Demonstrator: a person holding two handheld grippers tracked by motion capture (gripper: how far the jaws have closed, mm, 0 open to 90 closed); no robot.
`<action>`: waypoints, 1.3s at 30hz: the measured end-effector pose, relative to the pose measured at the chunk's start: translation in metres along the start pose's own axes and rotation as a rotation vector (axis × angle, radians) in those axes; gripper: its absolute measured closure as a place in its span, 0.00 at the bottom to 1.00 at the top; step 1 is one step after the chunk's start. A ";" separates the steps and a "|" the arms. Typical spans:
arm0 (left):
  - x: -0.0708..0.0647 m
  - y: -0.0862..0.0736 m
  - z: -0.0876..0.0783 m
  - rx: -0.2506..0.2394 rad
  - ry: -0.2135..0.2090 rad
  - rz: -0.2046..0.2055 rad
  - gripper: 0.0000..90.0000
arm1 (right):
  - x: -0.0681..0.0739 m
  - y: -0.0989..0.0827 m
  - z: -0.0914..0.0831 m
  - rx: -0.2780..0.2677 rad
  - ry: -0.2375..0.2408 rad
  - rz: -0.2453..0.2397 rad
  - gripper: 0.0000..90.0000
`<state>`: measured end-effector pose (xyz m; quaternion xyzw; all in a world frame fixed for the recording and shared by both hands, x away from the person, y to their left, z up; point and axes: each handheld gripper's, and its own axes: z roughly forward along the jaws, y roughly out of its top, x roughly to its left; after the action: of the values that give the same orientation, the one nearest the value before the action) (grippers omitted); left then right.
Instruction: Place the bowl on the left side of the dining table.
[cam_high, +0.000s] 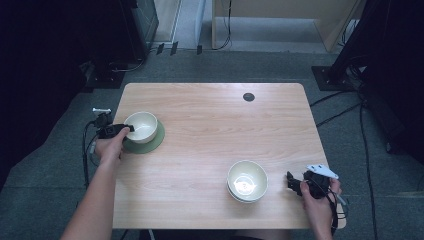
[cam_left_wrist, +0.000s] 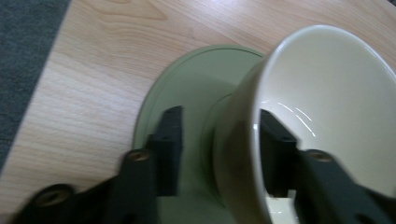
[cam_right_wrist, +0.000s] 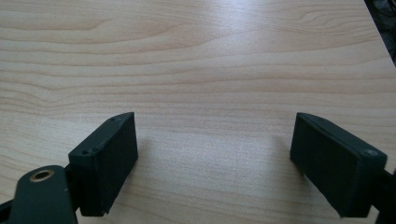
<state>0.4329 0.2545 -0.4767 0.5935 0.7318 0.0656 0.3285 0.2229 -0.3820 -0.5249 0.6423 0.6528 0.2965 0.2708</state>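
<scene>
On the table, high view: a light wooden table (cam_high: 210, 130) carried two sets of crockery, with a dark round grommet (cam_high: 248, 97) near its 12 o'clock edge.
Cream bowl: the cream bowl (cam_high: 142, 126) sat on a green saucer (cam_high: 152, 144) toward the table's 9 o'clock side.
Left gripper: the left gripper (cam_high: 131, 128) reached the bowl's rim from 9 o'clock, held by the person's left hand (cam_high: 111, 147).
Stacked bowls: the pale green stacked bowls (cam_high: 247, 180) stood toward 5 o'clock, well apart from the saucer.
Right gripper: the right gripper (cam_high: 291, 181) lay near the 4 o'clock edge in the right hand (cam_high: 320, 192), just beside the stack, not touching it.
Left gripper view: one jaw stood inside the cream bowl (cam_left_wrist: 327, 107) and the other outside, over the green saucer (cam_left_wrist: 187, 88); the outer jaw showed a gap to the wall, so the tool straddled the rim without pinching.
Right gripper view: the jaws stood wide apart over bare table (cam_right_wrist: 196, 60), holding nothing.
</scene>
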 end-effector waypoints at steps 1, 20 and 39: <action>0.001 0.000 -0.001 -0.002 0.005 -0.001 0.52 | 0.000 0.000 0.000 0.000 0.000 0.000 0.16; 0.003 -0.015 -0.030 -0.173 0.014 0.095 0.00 | 0.000 0.000 0.000 0.002 -0.002 0.003 0.16; 0.009 -0.053 -0.051 -0.299 -0.029 0.148 0.00 | 0.000 0.000 0.000 0.001 -0.002 0.002 0.16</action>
<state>0.3600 0.2626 -0.4662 0.5910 0.6634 0.1891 0.4182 0.2230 -0.3821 -0.5249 0.6433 0.6522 0.2958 0.2706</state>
